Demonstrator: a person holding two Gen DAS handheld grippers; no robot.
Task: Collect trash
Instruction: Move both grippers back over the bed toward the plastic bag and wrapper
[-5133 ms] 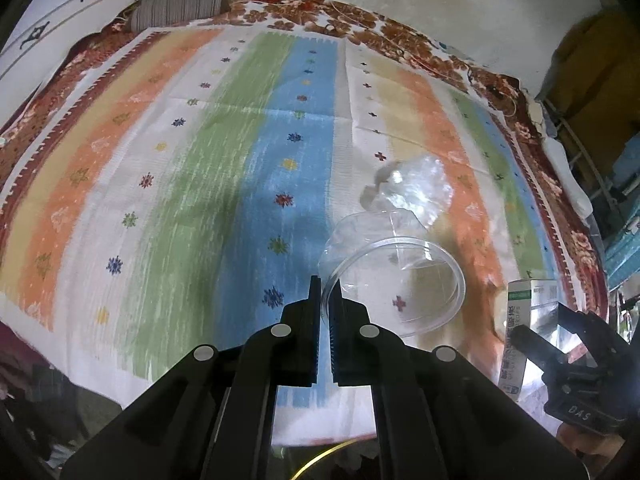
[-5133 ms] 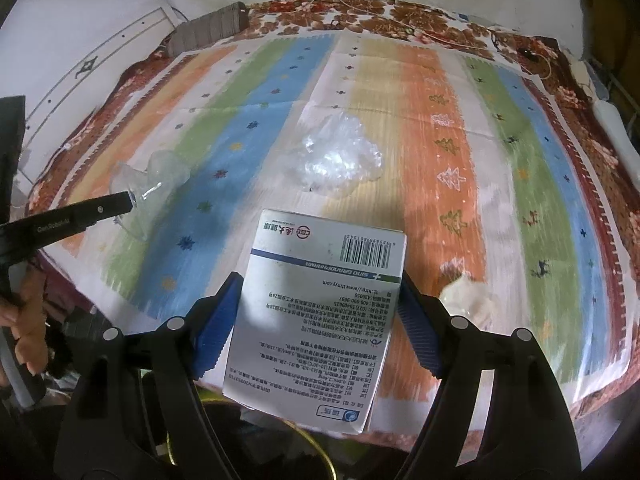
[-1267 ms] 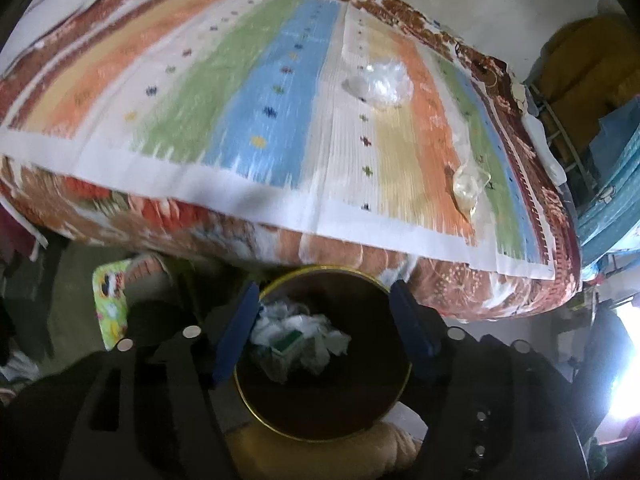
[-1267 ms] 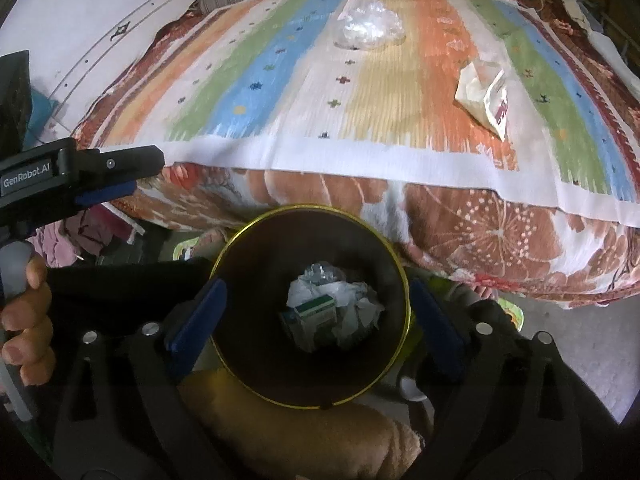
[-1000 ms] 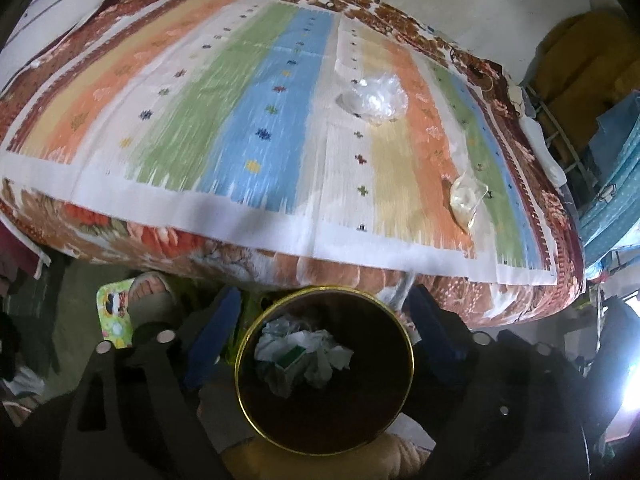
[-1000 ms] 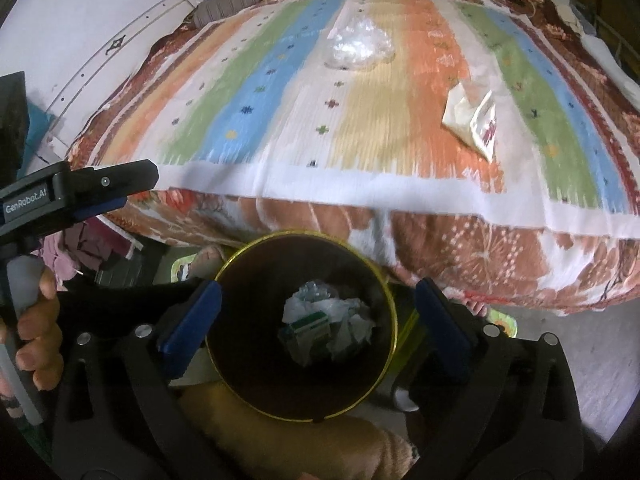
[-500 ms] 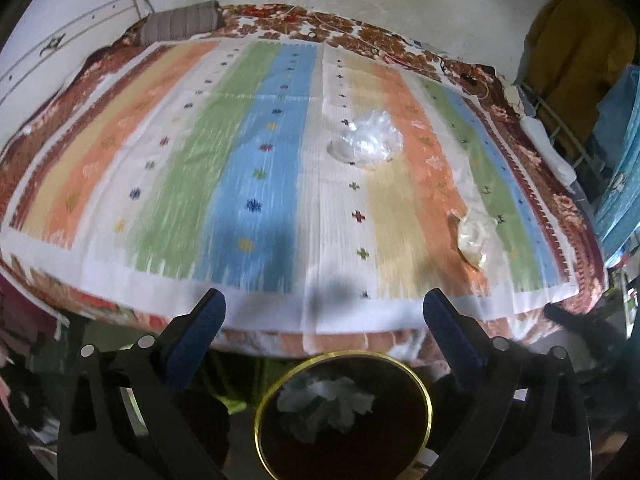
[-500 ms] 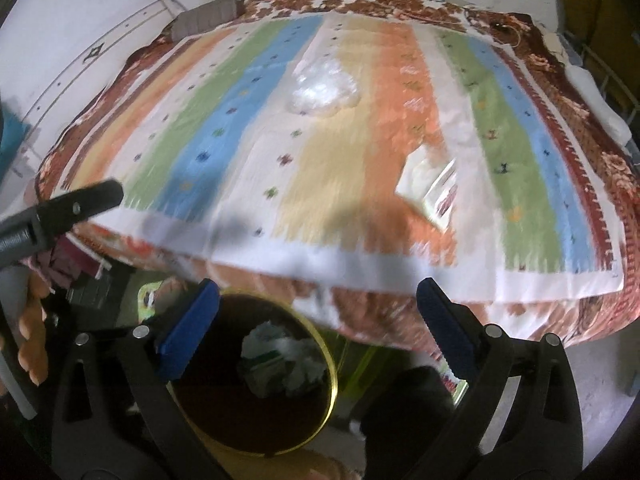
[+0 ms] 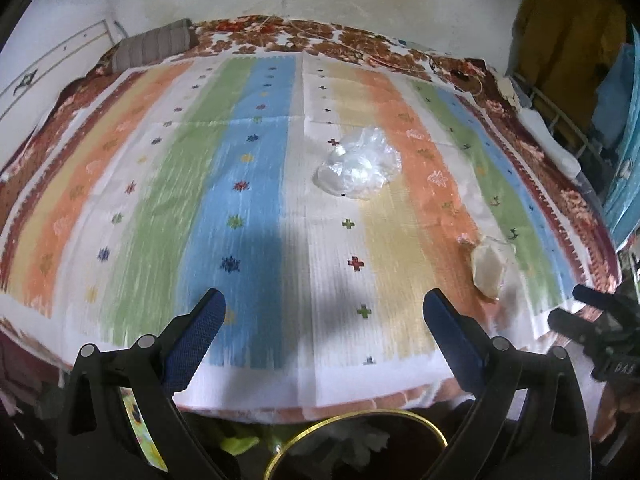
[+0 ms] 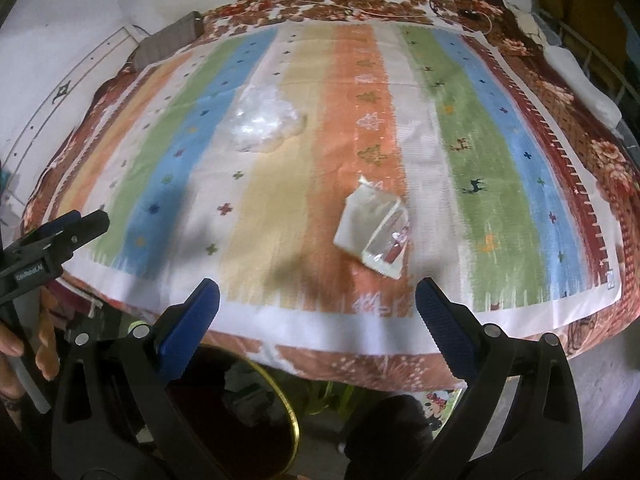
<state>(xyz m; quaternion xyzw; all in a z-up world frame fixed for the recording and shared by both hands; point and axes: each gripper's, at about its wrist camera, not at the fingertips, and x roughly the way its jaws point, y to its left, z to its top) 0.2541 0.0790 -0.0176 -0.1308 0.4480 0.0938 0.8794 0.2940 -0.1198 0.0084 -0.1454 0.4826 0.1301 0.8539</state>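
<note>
A crumpled clear plastic bag [image 9: 358, 170] [image 10: 264, 122] lies mid-bed on the striped cloth [image 9: 256, 184]. A small white and clear wrapper [image 9: 489, 266] [image 10: 374, 232] lies nearer the front edge, on the orange stripe. My left gripper [image 9: 320, 316] hangs open and empty over the cloth's near edge. My right gripper [image 10: 316, 300] is open and empty too, just short of the wrapper. A dark bin with a gold rim [image 9: 360, 440] [image 10: 256, 412] stands below the bed edge with crumpled trash inside. The left gripper also shows at the left edge [image 10: 52, 240] of the right wrist view.
A striped grey pillow [image 9: 156, 44] lies at the far left corner. A floral blanket [image 10: 592, 152] borders the cloth. White wall behind, a rack with cloths [image 9: 560, 120] on the right. A hand [image 10: 24, 352] holds the left gripper's handle.
Both grippers have moved from above the bin up and forward over the bed's edge. The bin has slid to the bottom of both views. The left jaws stand wider.
</note>
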